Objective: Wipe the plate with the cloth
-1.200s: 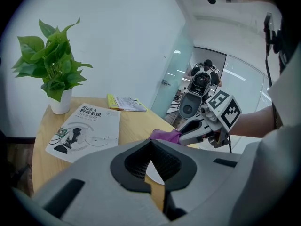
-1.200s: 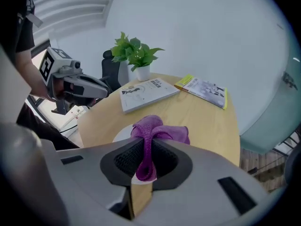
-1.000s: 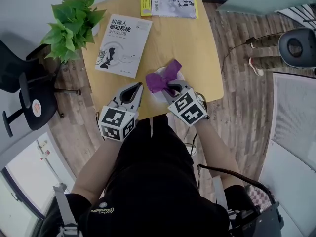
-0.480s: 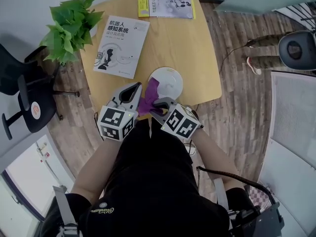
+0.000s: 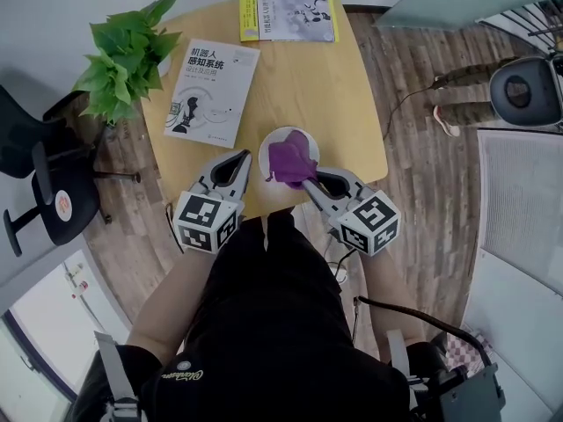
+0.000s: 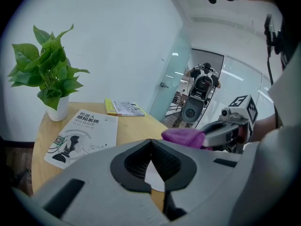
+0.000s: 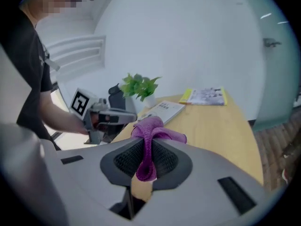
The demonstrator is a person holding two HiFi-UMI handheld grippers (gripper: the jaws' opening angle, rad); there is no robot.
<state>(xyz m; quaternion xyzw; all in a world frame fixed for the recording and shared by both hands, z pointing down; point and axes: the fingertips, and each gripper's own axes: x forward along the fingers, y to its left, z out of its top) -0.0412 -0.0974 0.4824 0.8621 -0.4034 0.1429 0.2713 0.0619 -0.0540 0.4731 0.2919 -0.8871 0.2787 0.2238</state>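
Note:
A small white plate [image 5: 275,136] sits near the front edge of the round wooden table [image 5: 343,86]. A purple cloth [image 5: 289,158] lies bunched over most of the plate. My right gripper [image 5: 305,181] is shut on the cloth [image 7: 151,126] at the plate's near right side, and the cloth's folds rise between its jaws. My left gripper [image 5: 244,156] rests just left of the plate, its jaws shut with nothing between them. In the left gripper view the tips meet [image 6: 151,141], and a bit of the plate [image 6: 154,175] shows through the gap behind them.
An open white book [image 5: 211,90] lies at the left of the table and a yellow-spined magazine [image 5: 286,13] at its far edge. A potted plant [image 5: 123,51] stands at the far left. A black chair [image 5: 44,174] is off the table to the left.
The right gripper pulled the cloth off the plate toward the near left, then carried it back over the plate's middle and swung right. The left gripper stayed put.

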